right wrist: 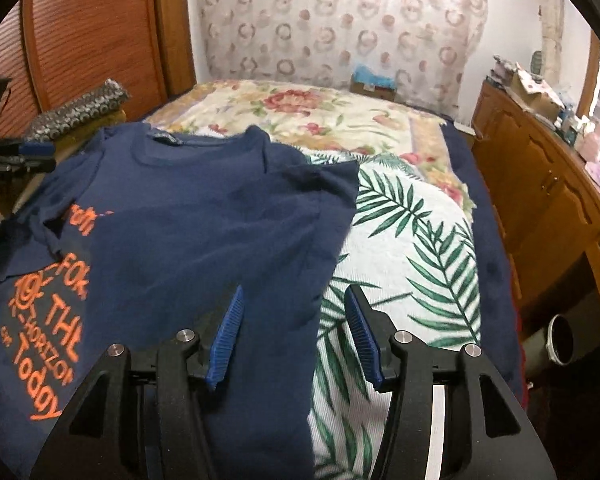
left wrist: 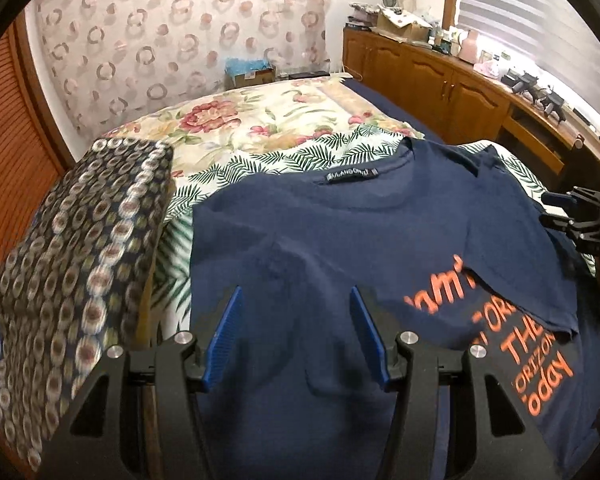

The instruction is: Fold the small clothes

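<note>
Navy cotton t-shirt with orange lettering [left wrist: 340, 232] on palm-leaf print sheet [right wrist: 400, 248], patterned folded fabric stack [left wrist: 80, 260] beside it; left gripper [left wrist: 296, 336] and right gripper [right wrist: 296, 336] both spread wide, empty.

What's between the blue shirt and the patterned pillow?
A strip of palm-leaf cloth lies between the shirt and the pillow, as the left wrist view shows.

- Bright light comes in through the window blinds [left wrist: 532, 20] on the right.
- The room is a bit dim and warm.
- The edges bend round and go black.
- The patterned cushion [left wrist: 72, 280] looks blurry.
</note>
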